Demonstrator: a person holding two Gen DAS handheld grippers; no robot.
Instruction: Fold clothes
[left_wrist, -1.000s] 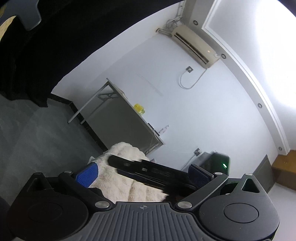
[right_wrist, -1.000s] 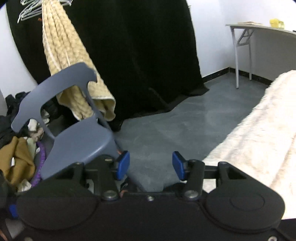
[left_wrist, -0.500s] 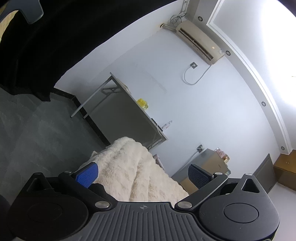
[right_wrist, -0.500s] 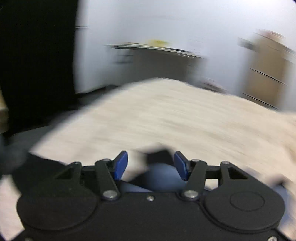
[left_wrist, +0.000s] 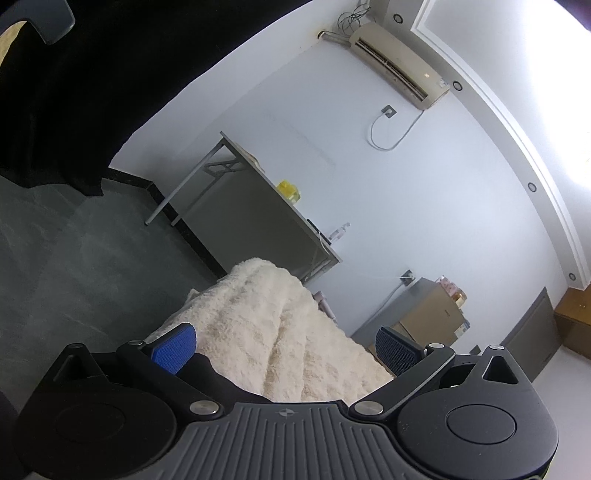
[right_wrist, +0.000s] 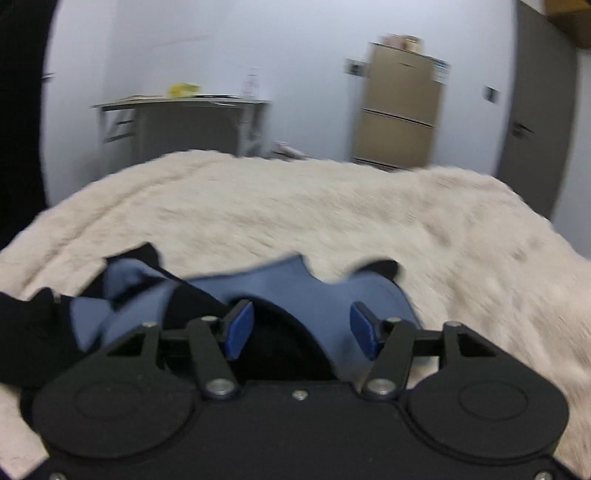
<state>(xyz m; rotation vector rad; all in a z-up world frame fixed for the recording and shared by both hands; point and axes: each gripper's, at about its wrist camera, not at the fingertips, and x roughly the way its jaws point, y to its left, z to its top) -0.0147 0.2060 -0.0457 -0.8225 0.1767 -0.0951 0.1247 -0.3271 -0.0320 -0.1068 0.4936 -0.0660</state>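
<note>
A blue and black garment (right_wrist: 258, 291) lies crumpled on the cream fleece blanket (right_wrist: 332, 214) in the right wrist view. My right gripper (right_wrist: 301, 328) is open just above it, its blue pads either side of a blue fold, nothing clamped. My left gripper (left_wrist: 284, 343) is open and empty, tilted upward over the near end of the blanket (left_wrist: 266, 314). A dark edge of cloth (left_wrist: 199, 363) shows beside its left pad.
A grey folding table (left_wrist: 258, 184) with a yellow object (left_wrist: 288, 190) stands by the white wall. A tan fridge (right_wrist: 399, 107) and grey door (right_wrist: 535, 110) stand beyond the bed. A black curtain (left_wrist: 74, 92) hangs at left. Grey floor (left_wrist: 74, 258) runs beside the bed.
My right gripper swung from the hanging clothes and grey hanger round to the bed and now sits over the blue garment. The other gripper has left the left wrist view.
</note>
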